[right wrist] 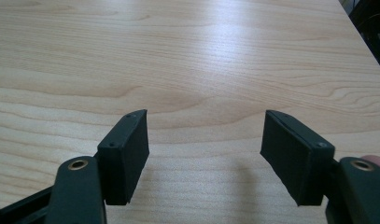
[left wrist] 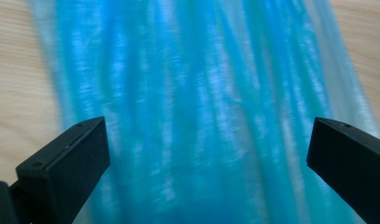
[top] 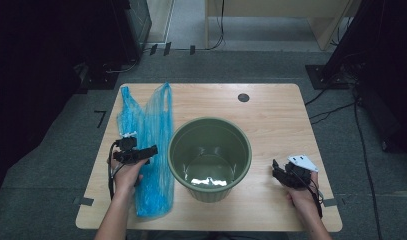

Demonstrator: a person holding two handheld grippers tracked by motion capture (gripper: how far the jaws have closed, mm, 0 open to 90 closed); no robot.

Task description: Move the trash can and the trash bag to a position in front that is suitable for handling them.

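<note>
From above, the left tongs [top: 150, 150] hover over the blue plastic bag [top: 150, 131], near its middle, pointing right toward the green bucket [top: 210, 159]. The bag lies flat and lengthwise on the left part of the table [top: 276, 120], its near end close to the front edge and its handles toward the far edge, its right edge just beside the bucket. The left gripper view looks straight onto the bag [left wrist: 201, 102]: crinkled blue film runs between the jaws, which stand wide apart, one over each side of the bag, holding nothing. The film there is blurred, and no print can be read on it.

The right tongs [top: 276, 167] rest near the front right corner, well apart from the bag, with the bucket between. In the right gripper view the right tongs [right wrist: 204, 140] are wide over bare wood grain [right wrist: 187, 56].

Farther back, a dark round hole [top: 243, 97] sits in the table near its far edge.
</note>
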